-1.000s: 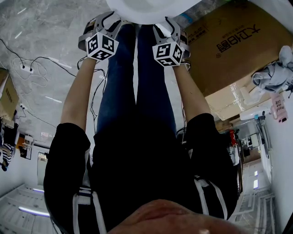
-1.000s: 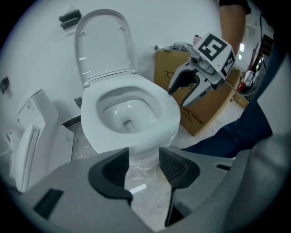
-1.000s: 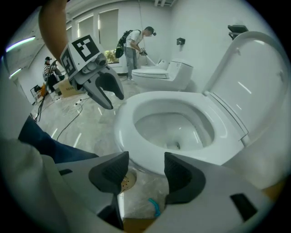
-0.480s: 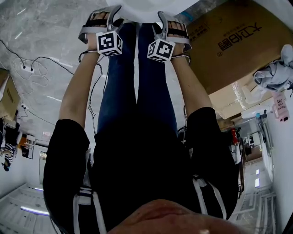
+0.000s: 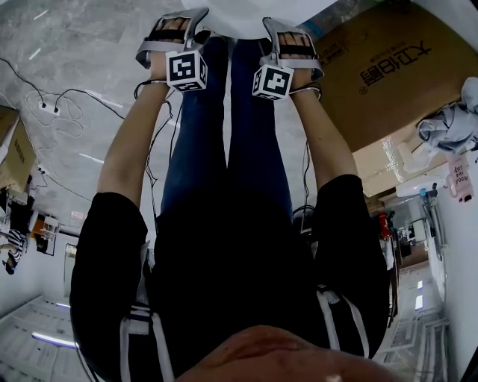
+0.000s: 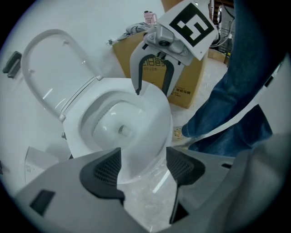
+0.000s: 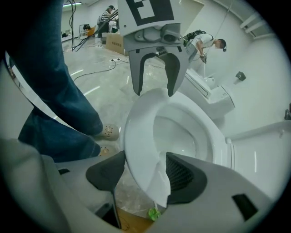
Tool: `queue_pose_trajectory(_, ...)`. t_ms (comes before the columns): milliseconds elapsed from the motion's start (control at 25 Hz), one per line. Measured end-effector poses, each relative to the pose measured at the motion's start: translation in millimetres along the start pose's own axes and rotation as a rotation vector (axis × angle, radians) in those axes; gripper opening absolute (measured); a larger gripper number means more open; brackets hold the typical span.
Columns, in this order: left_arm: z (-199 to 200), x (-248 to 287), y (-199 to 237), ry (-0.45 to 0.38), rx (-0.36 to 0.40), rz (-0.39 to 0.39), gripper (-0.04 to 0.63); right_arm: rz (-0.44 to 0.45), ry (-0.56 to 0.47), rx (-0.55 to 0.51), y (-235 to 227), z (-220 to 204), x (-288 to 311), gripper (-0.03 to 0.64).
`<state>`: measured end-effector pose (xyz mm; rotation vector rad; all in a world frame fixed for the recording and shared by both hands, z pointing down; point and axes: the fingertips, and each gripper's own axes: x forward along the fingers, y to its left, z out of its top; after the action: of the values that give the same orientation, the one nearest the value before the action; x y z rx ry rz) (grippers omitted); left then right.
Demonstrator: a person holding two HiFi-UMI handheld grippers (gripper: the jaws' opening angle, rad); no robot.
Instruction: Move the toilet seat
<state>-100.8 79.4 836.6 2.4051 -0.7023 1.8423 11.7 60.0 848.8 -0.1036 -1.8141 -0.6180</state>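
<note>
The white toilet seat (image 6: pixel 157 118) lies down on the bowl, with the lid (image 6: pixel 43 68) raised behind it. My left gripper (image 6: pixel 143 168) stands open, and the seat's front rim sits between its pads without being pressed. My right gripper (image 7: pixel 145 175) straddles the seat's rim (image 7: pixel 141 150) from the other side, its jaws opening and loose around it. In the head view both grippers, the left gripper (image 5: pixel 175 30) and the right gripper (image 5: pixel 291 37), reach to the top edge, where a sliver of the toilet (image 5: pixel 246 7) shows.
A large cardboard box (image 5: pixel 381 67) stands just right of the toilet, with clothes (image 5: pixel 448 119) beside it. Cables (image 5: pixel 52 112) trail over the marble floor at left. The holder's jeans legs (image 5: pixel 224 149) stand close in front of the bowl. A person (image 7: pixel 204 43) works far back.
Both grippers' jaws have spread wider around the seat rim. The left gripper's cube has shifted right, toward the other one. Less of the white toilet shows at the top edge.
</note>
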Motion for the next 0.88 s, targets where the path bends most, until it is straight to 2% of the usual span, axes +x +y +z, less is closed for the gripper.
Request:
queue_pose_trajectory(240,6.3,-13.2,1.6,-0.016,0.05,0.057,0.31,-0.032,-0.025,0.048,-6.8,1.8,-21.4,0.299)
queue_pose_trajectory(520,21.0,-32.8,12.9,-0.054,0.215,0.152,0.316,-0.058,-0.048,0.058,-27.9,6.8,-61.9,0.299)
queue_pose_trajectory(840,40.9,-64.1,40.2,-0.075,0.231,0.262,0.31,-0.111,-0.06,0.108,-51.6,6.4,-104.5,0.299)
queue_pose_trajectory(880,43.3,-69.2,45.2,-0.077,0.238,0.275,0.284,-0.119,-0.058,0.115,-54.9,6.6,-109.0,0.299)
